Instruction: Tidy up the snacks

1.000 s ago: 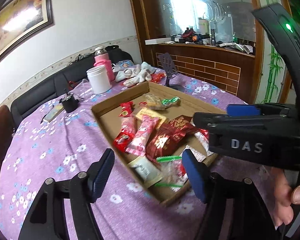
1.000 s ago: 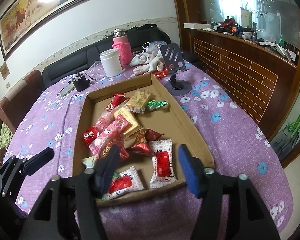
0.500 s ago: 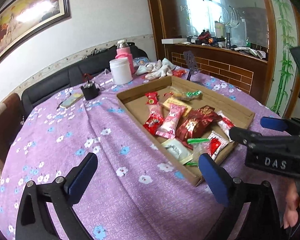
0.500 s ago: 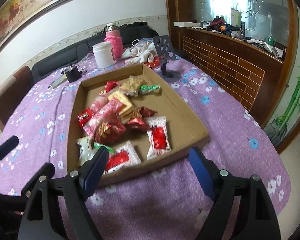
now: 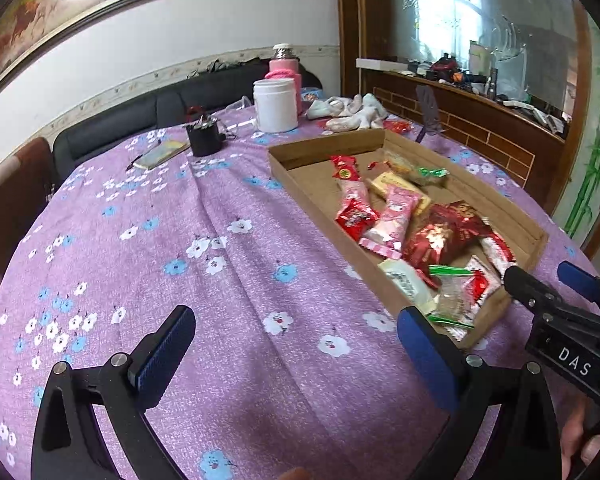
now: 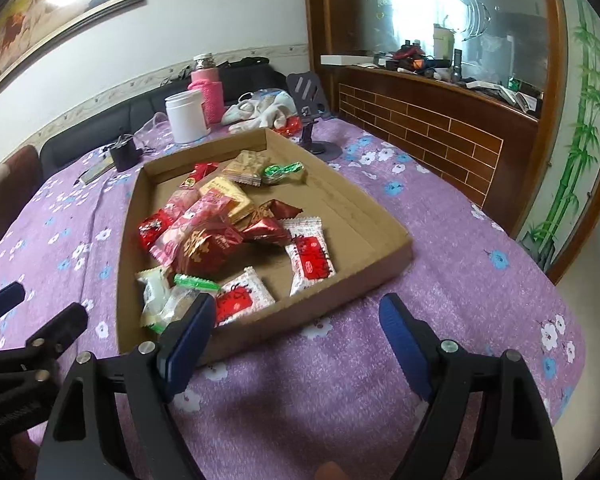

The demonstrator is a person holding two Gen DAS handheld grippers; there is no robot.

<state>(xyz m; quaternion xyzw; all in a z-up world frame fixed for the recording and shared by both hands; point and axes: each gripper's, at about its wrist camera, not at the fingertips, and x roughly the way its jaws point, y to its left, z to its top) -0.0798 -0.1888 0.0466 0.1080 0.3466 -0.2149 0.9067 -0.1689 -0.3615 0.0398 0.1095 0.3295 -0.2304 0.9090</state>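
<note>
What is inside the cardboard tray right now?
The cardboard tray holds loose wrapped snacks, mostly red, pink, white and yellow, piled toward its left side. Whatever lies under the overlapping packets is covered.

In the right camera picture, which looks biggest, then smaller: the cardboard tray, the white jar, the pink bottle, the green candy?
1. Cardboard tray
2. White jar and pink bottle: look about alike, and the bottle is partly hidden behind the jar, so no ranking.
3. Green candy

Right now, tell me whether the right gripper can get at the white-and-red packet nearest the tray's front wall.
Probably yes: right gripper is open, empty, just short of the tray; white-and-red packet lies uncovered behind its low wall.
</note>
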